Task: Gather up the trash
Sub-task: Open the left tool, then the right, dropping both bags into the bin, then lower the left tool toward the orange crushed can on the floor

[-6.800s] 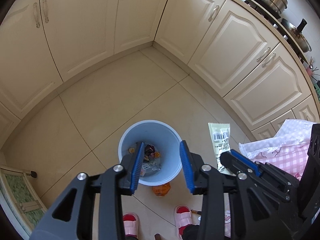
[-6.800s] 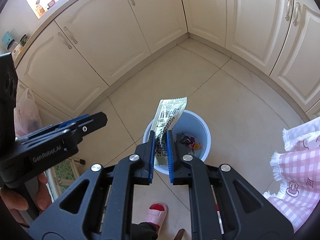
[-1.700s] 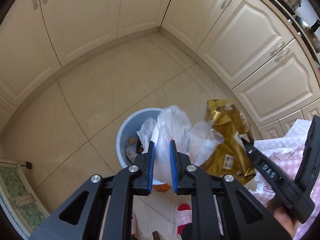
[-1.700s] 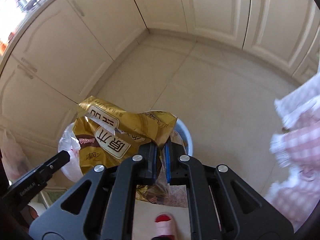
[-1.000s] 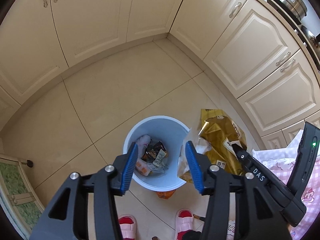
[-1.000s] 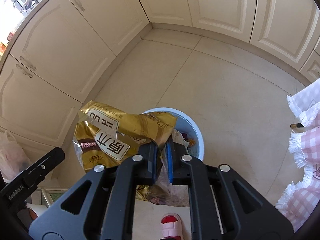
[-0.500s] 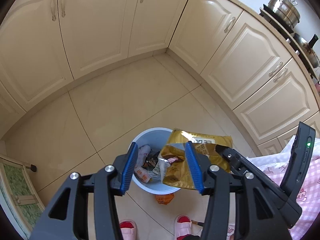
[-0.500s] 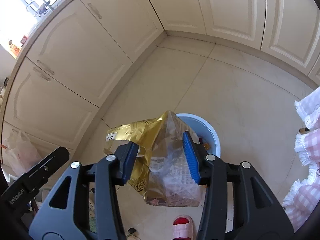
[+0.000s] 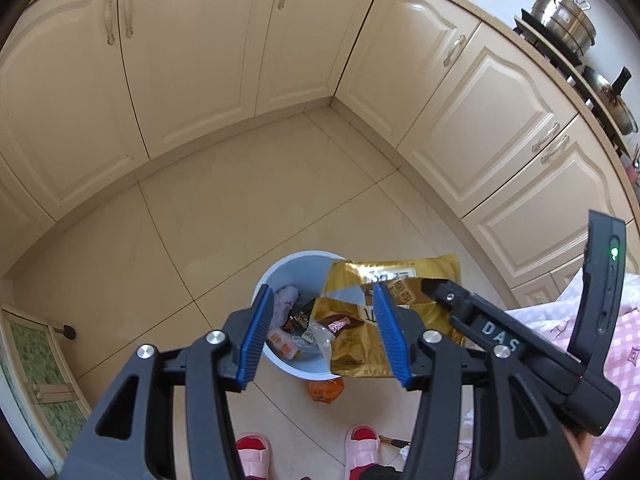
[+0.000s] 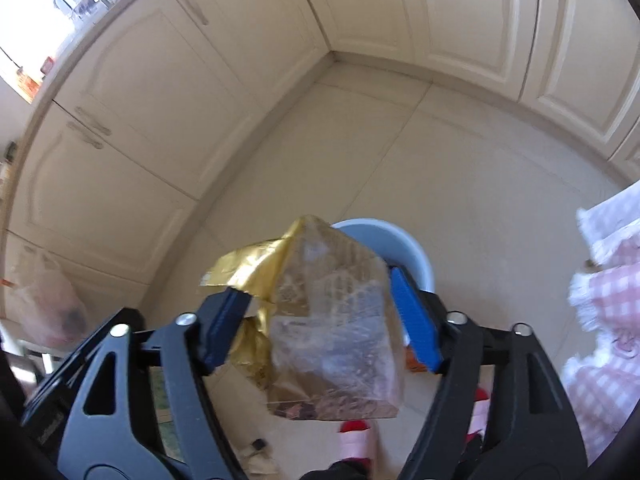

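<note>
A light blue bin (image 9: 297, 258) stands on the tiled floor with wrappers and a white plastic bag inside. My left gripper (image 9: 324, 336) hangs above it, jaws opening, nothing between the blue pads. A gold snack bag (image 9: 400, 280) with a clear side sags over the bin's right rim. In the right wrist view that gold bag (image 10: 332, 340) sits loose between the spreading jaws of my right gripper (image 10: 320, 324), above the bin (image 10: 384, 236); the pads do not press on it. One of the right gripper's black fingers (image 9: 452, 300) shows beside the bag.
An orange wrapper (image 9: 326, 390) lies on the floor at the bin's near side. Pink slippers (image 9: 362, 446) stand just behind it. A pink checked cloth (image 10: 600, 320) is at the right, a plastic bag (image 10: 48, 308) at the left. Cream cabinets (image 9: 200, 60) ring the floor.
My right jaws went from shut on the gold bag to wide apart, and the bag slid down toward the bin. Both views rose slightly. The left jaws stayed empty.
</note>
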A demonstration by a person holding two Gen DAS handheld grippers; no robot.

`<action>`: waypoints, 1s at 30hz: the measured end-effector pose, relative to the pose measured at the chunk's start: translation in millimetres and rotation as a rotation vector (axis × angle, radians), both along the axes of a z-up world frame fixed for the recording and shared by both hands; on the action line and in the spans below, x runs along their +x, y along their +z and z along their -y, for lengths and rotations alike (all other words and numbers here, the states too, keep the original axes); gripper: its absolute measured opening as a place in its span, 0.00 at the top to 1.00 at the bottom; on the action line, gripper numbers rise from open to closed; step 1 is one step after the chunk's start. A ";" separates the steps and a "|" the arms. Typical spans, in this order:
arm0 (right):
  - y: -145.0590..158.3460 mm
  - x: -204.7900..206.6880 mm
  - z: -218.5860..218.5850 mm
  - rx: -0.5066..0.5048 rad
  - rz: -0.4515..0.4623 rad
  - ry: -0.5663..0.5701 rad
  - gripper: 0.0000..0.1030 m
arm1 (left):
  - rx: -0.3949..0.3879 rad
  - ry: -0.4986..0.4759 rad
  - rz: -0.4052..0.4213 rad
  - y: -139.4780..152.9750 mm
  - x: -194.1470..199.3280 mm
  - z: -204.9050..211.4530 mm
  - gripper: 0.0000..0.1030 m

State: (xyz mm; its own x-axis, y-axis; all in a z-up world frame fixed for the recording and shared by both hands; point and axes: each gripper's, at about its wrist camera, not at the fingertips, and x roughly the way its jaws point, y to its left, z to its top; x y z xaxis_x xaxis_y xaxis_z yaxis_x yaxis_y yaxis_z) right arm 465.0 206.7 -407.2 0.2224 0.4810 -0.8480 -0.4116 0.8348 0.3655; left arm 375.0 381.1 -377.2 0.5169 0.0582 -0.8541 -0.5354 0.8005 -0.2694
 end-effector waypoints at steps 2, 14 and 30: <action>-0.2 0.5 5.3 0.013 0.005 -0.016 0.29 | -0.017 0.002 -0.010 -6.8 1.7 0.0 0.51; -30.4 20.7 6.1 -0.014 -0.120 0.012 0.24 | -0.089 0.034 -0.063 -50.9 14.7 5.8 0.51; -151.4 -38.8 145.2 -0.243 -0.117 -0.095 0.24 | -0.231 0.039 -0.137 -138.3 -5.2 147.4 0.50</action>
State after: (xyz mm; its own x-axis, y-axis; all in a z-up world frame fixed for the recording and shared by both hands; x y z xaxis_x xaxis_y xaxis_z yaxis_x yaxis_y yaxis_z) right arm 426.2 61.4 -558.5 0.1505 0.2421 -0.9585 -0.2944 0.9365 0.1903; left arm 369.8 233.8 -515.6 0.3964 -0.1289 -0.9090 -0.6090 0.7040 -0.3654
